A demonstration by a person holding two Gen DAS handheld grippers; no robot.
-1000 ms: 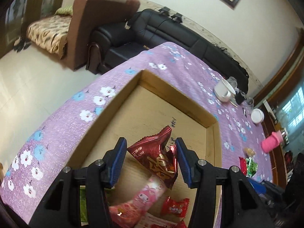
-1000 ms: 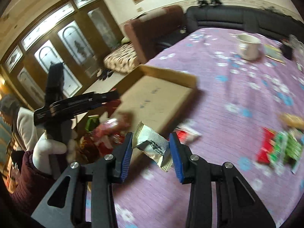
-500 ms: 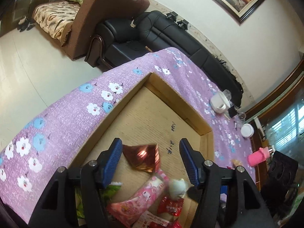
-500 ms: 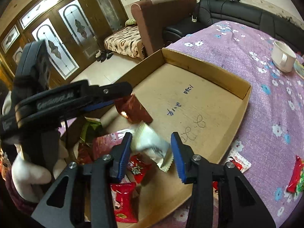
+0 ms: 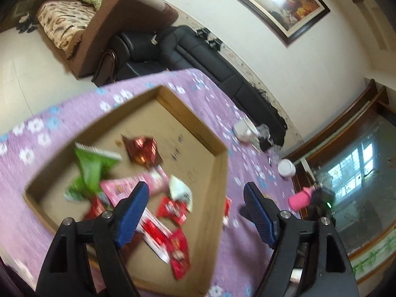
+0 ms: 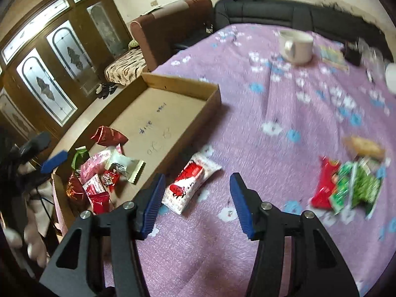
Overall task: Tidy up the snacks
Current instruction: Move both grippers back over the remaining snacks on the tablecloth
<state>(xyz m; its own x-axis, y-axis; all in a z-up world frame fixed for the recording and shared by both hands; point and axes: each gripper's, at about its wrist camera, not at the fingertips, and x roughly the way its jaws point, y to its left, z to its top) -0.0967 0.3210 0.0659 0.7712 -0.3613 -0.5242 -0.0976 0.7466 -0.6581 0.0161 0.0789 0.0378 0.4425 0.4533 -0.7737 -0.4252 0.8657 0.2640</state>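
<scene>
A shallow cardboard box [image 5: 217, 165] [image 6: 183, 86] lies on the purple flowered tablecloth and holds several snack packets: a dark red one [image 5: 142, 148] [image 6: 109, 136], a green one [image 5: 90, 165], a pink one [image 5: 128, 185] and a white one [image 5: 180, 190] [image 6: 123, 164]. My left gripper [image 5: 195, 212] is open and empty above the box's near right corner. My right gripper [image 6: 195, 203] is open and empty above the cloth. A red-and-white packet [image 6: 190, 180] lies just outside the box, between the right fingers. A pile of red and green packets [image 6: 346, 188] lies at the right.
A white mug [image 6: 297, 47] [image 5: 243, 130], a white cup [image 5: 285, 168] and a pink bottle [image 5: 300, 199] stand further along the table. A wrapped biscuit [image 6: 363, 146] lies near the pile. A black sofa [image 5: 198, 57] runs behind the table.
The left gripper let go of the dark red packet, which now lies in the box. The right gripper released the white packet into the box and swung right, over the cloth.
</scene>
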